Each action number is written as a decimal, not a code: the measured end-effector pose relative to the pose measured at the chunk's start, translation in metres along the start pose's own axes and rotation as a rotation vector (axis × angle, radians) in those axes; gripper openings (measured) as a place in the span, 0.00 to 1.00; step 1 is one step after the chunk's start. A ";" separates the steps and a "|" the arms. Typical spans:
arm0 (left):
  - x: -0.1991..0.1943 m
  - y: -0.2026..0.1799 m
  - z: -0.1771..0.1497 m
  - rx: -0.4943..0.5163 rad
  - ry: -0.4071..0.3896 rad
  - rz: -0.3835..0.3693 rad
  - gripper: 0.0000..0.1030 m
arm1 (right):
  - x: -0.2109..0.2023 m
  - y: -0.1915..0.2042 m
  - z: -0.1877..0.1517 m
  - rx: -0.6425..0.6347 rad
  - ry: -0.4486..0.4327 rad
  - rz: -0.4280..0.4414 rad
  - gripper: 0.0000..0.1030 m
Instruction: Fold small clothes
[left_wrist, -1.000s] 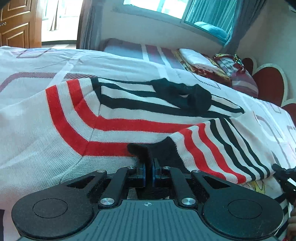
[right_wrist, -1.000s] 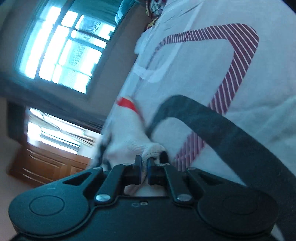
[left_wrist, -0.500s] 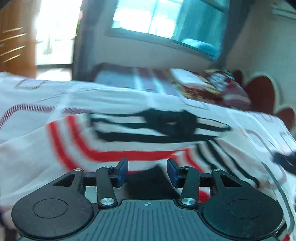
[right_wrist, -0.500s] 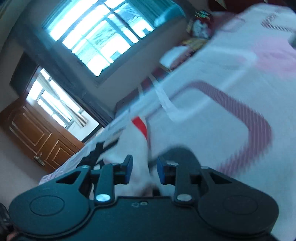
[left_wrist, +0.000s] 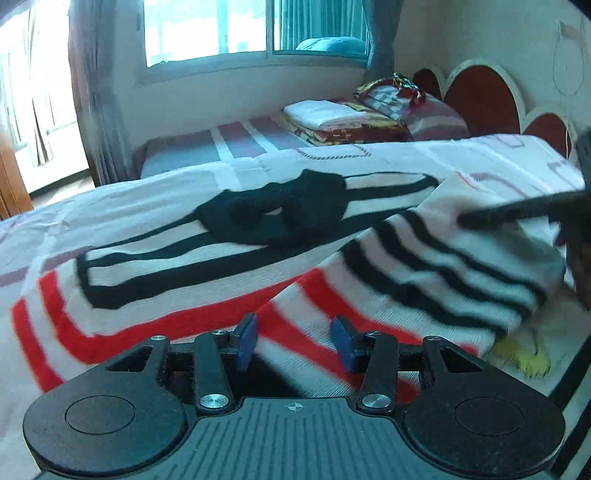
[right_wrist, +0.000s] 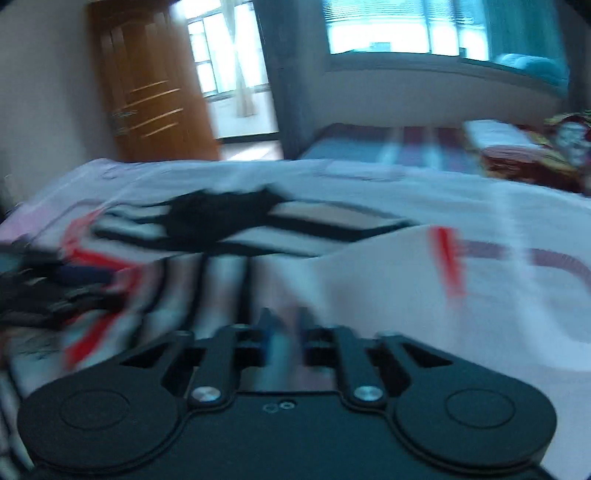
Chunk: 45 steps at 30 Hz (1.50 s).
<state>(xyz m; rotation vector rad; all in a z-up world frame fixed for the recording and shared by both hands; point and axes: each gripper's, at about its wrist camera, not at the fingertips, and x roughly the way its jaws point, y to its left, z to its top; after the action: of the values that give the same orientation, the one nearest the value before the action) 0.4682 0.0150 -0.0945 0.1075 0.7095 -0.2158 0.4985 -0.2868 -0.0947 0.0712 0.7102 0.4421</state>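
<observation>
A white knit sweater (left_wrist: 221, 266) with red and black stripes and a black collar (left_wrist: 280, 218) lies spread on the bed. One striped sleeve (left_wrist: 436, 266) is folded across its body. My left gripper (left_wrist: 295, 341) hovers low over the red stripes, open, with nothing between its blue pads (left_wrist: 246, 339). In the right wrist view the sweater (right_wrist: 229, 229) is blurred, with a white folded part (right_wrist: 369, 280) ahead. My right gripper (right_wrist: 290, 332) has its jaws closing, fingers almost together. Blur hides whether any cloth is caught.
The bedsheet (left_wrist: 480, 162) is white with pink line patterns. Folded bedding and a pillow (left_wrist: 351, 118) sit on a second mattress by the window, with a red headboard (left_wrist: 480, 96) at right. A wooden door (right_wrist: 147, 92) stands at the far left. A dark blurred strap (left_wrist: 517, 210) crosses at right.
The left gripper let go of the black cuff, opened and drew back. The right gripper released the white sleeve, rolled upright and swung over the sweater, its jaws coming together.
</observation>
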 end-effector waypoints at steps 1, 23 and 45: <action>-0.003 0.002 -0.001 0.002 0.000 0.011 0.44 | 0.001 -0.018 0.004 0.076 -0.007 0.033 0.00; -0.026 0.027 -0.008 -0.099 -0.044 0.022 0.63 | -0.041 -0.017 0.005 0.079 -0.107 -0.211 0.22; -0.127 0.091 -0.091 -0.383 -0.064 0.239 0.77 | -0.129 0.066 -0.062 0.061 -0.031 -0.244 0.25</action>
<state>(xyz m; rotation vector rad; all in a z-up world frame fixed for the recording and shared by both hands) 0.3384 0.1391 -0.0775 -0.1796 0.6567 0.1467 0.3478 -0.2859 -0.0484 0.0483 0.6916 0.1855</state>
